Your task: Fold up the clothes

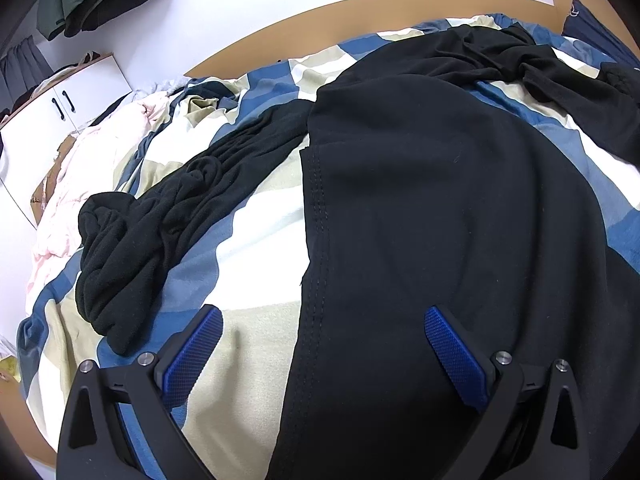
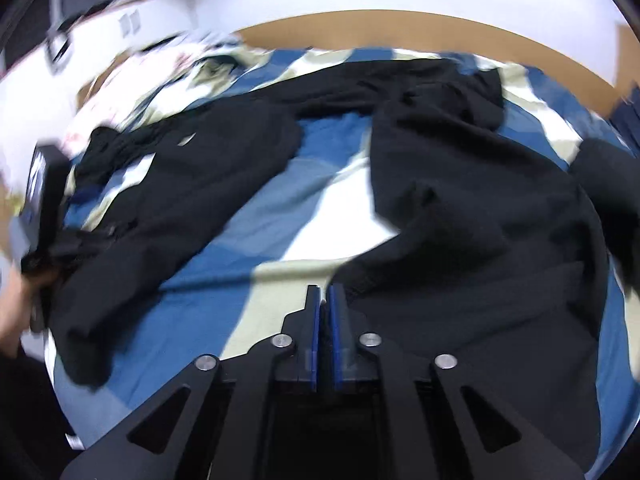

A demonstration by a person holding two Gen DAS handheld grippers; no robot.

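Black garment (image 1: 440, 208): spread flat on a bed, over a bedsheet (image 1: 256, 232) checked in blue, white and beige; stitched hem runs down its left edge in the left wrist view. In the right wrist view the black cloth (image 2: 480, 216) lies in two dark parts with bare sheet (image 2: 280, 208) between them.
Second black garment (image 1: 160, 216): bunched and wrinkled, just beside the first, on the sheet.
Left gripper (image 1: 324, 320): jaws spread wide, nothing clamped; one blue pad (image 1: 456, 352) over the black cloth, the other over the sheet.
Right gripper (image 2: 325, 304): jaws nearly together, at the garment's edge; whether cloth is pinched cannot be told, view blurred.
Headboard (image 1: 280, 28): brown, behind the bed.
Pink bedding (image 1: 68, 184): at bed's left side.
White cabinet (image 1: 60, 112): beyond it.
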